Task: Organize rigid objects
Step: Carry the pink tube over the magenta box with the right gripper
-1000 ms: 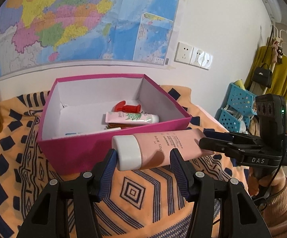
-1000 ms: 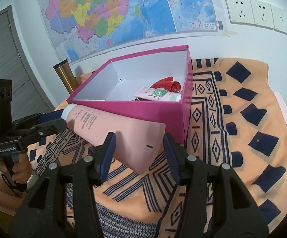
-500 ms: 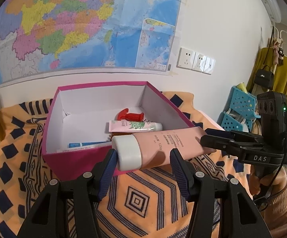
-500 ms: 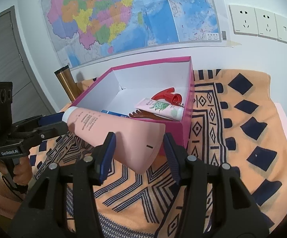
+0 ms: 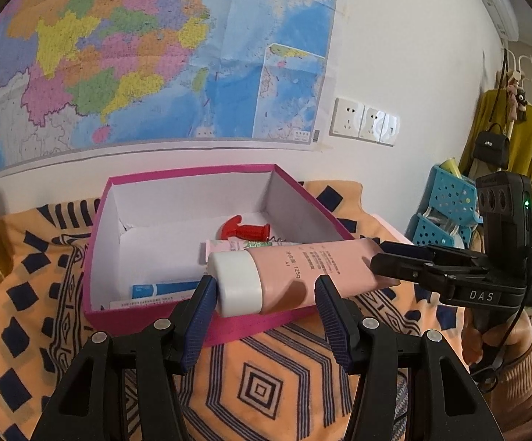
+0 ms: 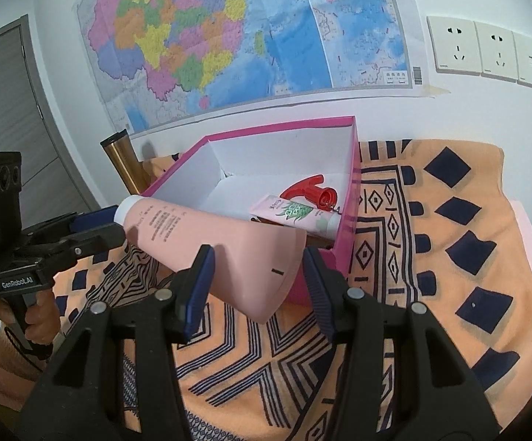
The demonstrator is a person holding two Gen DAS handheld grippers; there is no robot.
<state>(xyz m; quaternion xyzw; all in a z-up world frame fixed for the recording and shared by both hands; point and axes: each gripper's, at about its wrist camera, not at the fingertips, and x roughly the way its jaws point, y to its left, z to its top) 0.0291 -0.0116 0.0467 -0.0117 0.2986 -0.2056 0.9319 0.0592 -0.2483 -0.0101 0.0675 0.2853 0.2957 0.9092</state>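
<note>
2 tools pinched 1 pink tube (image 5: 302, 272) over the near wall of the pink box (image 5: 229, 325), the left tool (image 5: 262, 305) apparently at its cap, the right tool (image 6: 256, 275) on its flat end; uneven release could have tipped it onto the desk.

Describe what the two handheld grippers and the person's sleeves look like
Both grippers, left and right, are black plastic with ribbed dark-blue pads and silver screws. The left body reads GenRobot.AI, the right reads DAS; each carries a black three-lens module, the right's with a green light and thin black cable. An orange-tan knit sleeve shows.
</note>
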